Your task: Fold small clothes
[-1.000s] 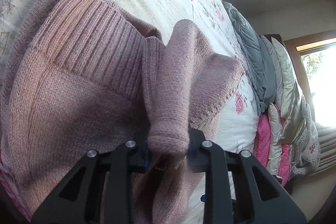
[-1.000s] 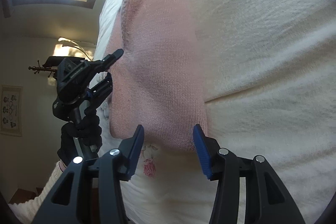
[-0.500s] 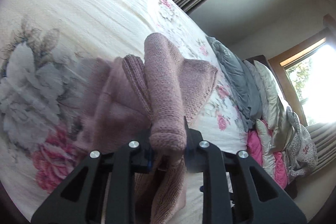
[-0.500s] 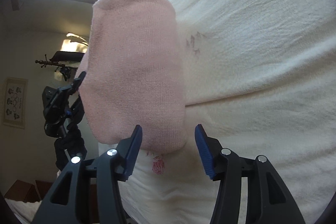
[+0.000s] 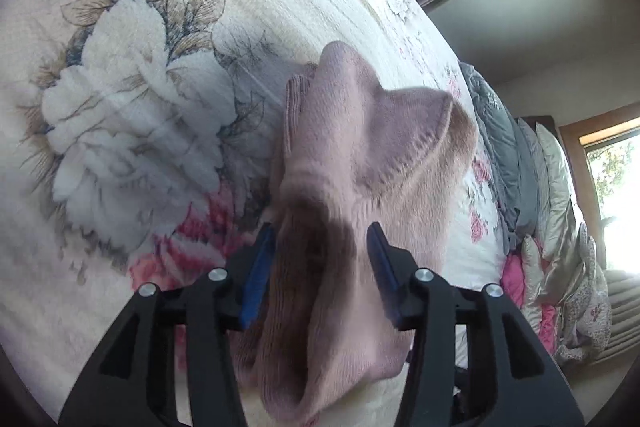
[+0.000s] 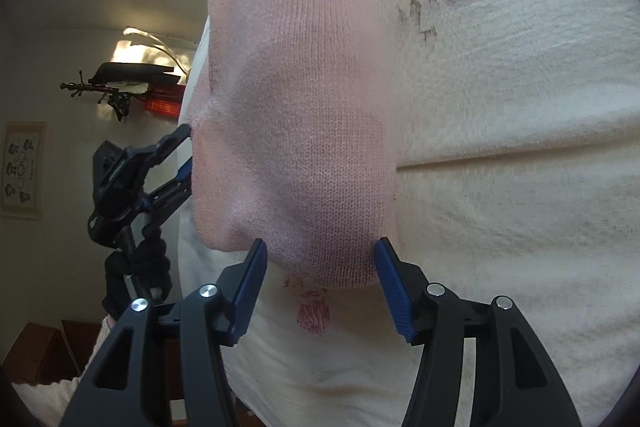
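Pink knit sweater (image 5: 360, 163) lay between the spread left gripper (image 5: 320, 239) jaws, long axis running away. Right gripper (image 6: 318, 259), jaws spread, held nothing, sweater just ahead.

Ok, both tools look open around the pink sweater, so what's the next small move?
Probably draw the left tool straight back. Its fingers stand apart, and the pink sweater sags bunched between them onto the bedspread, so backing out should free the fabric.
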